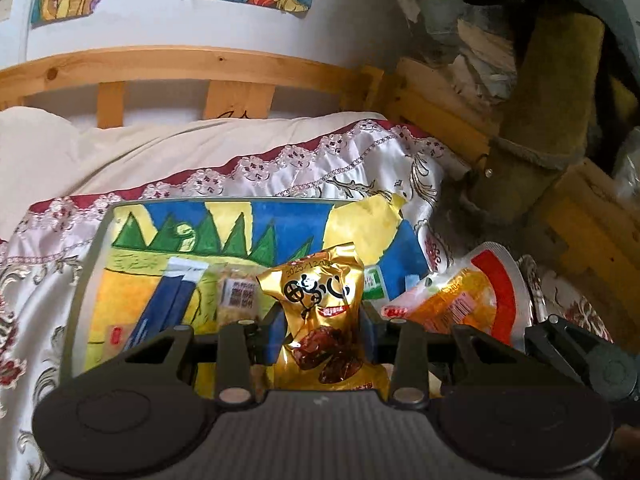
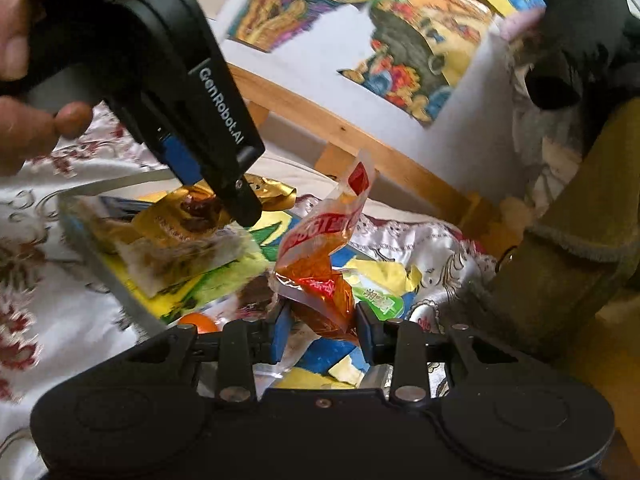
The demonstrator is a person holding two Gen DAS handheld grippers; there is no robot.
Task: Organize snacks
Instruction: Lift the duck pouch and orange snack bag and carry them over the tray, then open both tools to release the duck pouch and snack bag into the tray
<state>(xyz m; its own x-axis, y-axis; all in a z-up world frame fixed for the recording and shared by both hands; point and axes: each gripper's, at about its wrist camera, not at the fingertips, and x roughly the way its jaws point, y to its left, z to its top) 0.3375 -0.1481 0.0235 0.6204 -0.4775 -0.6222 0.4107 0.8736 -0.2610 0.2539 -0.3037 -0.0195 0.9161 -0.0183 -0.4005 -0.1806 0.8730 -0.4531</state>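
Observation:
My left gripper point(image 1: 322, 326) is shut on a gold snack packet point(image 1: 320, 312) with a brown date picture, held upright over the tray point(image 1: 86, 276) with its painted bottom. The packet also shows in the right wrist view point(image 2: 188, 208), under the left gripper's body point(image 2: 192, 92). My right gripper point(image 2: 322, 326) is shut on a clear orange-and-red snack packet point(image 2: 320, 264), which stands up between the fingers; it also shows in the left wrist view point(image 1: 464, 300). On the tray lie a blue packet point(image 1: 168, 304), a pale cracker packet point(image 1: 236, 294) and a clear wrapped pastry point(image 2: 180, 256).
The tray lies on a white embroidered cloth point(image 1: 280, 168) over a bed with a wooden rail point(image 1: 180, 68). A green-labelled packet point(image 2: 380, 300) and an orange round thing point(image 2: 198, 322) lie near the right gripper. An olive fabric-covered post point(image 2: 560, 248) stands at right.

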